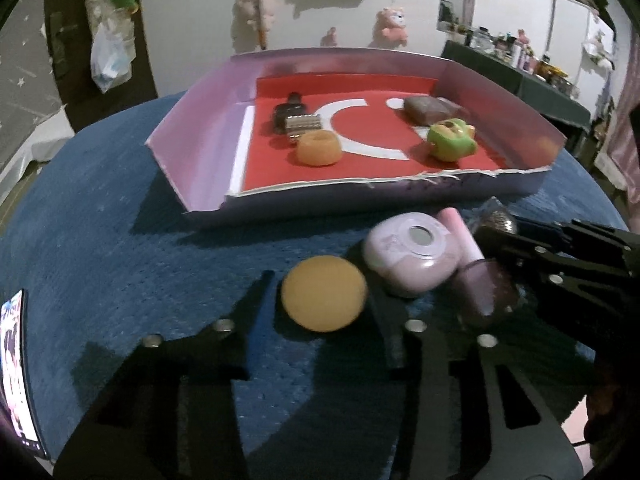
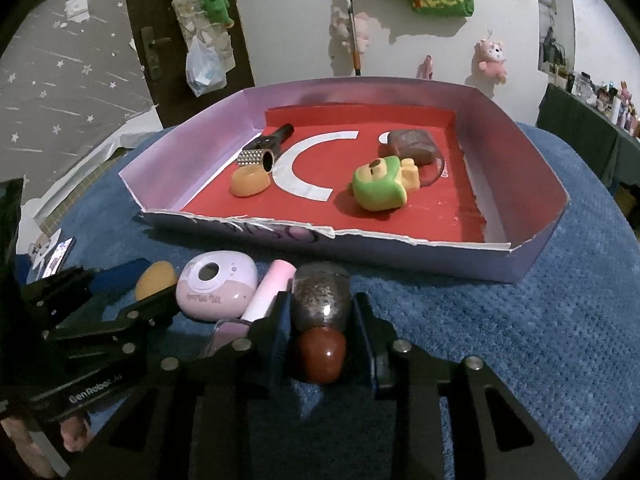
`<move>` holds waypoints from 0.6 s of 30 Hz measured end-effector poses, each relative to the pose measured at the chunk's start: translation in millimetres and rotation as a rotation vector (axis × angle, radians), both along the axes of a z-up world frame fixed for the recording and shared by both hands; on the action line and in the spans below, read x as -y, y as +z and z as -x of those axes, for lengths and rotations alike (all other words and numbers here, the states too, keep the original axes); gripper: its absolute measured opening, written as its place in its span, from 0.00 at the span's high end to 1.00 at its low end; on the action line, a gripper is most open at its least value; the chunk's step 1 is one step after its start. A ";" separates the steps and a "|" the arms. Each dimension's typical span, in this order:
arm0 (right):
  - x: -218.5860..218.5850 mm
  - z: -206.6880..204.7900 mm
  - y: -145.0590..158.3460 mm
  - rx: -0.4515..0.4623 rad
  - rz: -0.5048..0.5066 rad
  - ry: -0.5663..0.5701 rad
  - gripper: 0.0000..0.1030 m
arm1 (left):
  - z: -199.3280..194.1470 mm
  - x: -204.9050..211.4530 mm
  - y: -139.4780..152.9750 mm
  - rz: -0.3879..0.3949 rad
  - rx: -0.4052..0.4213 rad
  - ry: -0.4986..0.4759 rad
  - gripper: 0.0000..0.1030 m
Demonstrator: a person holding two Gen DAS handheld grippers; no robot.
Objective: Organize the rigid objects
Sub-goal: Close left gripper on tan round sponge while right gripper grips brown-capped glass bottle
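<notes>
A lilac cardboard tray [image 1: 208,136] [image 2: 400,252] with a red floor stands on the blue cloth. It holds a green-yellow toy [image 1: 452,140] [image 2: 380,186], an orange ring [image 1: 319,148] [image 2: 249,182], a dark bottle with a studded metal roller [image 1: 294,118] [image 2: 266,148], and a brown packet [image 1: 428,109] [image 2: 412,144]. In front lie an orange disc [image 1: 323,293] [image 2: 156,280], a pink compact [image 1: 408,254] [image 2: 218,286] and a pink tube [image 1: 460,236] [image 2: 270,290]. My left gripper [image 1: 320,300] [image 2: 132,288] is open around the disc. My right gripper [image 2: 322,320] [image 1: 500,240] is shut on a glittery bottle with a red cap [image 2: 322,300].
A phone [image 1: 16,368] lies at the cloth's left edge. A door and a wall with hung plush toys [image 2: 492,56] are behind the tray. A cluttered dark shelf [image 1: 532,76] stands far right.
</notes>
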State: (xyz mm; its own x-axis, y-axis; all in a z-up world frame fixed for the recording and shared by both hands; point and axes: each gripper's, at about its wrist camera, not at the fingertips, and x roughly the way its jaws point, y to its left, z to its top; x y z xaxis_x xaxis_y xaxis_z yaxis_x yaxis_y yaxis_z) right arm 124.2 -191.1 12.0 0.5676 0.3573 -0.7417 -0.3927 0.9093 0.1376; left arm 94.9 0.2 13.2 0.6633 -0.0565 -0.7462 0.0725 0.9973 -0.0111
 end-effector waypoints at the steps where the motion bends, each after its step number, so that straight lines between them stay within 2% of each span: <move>1: 1.4 1.0 0.3 -0.003 -0.008 -0.002 0.68 | 0.6 1.1 0.3 -0.005 0.002 0.000 0.65; 7: 7.4 8.6 0.3 -0.001 -0.028 -0.013 0.68 | 5.2 -0.1 2.4 0.036 0.000 -0.006 0.65; 18: 17.2 28.2 10.8 0.009 -0.071 -0.011 0.68 | 16.6 -0.5 10.5 0.057 0.017 -0.017 0.65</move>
State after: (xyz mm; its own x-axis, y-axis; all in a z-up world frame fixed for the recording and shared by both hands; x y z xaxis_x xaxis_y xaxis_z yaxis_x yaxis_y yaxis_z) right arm 96.0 -208.3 22.8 0.5782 0.4023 -0.7098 -0.3841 0.9017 0.1982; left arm 78.3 0.8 23.6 0.6744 -0.1105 -0.7301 0.0905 0.9937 -0.0667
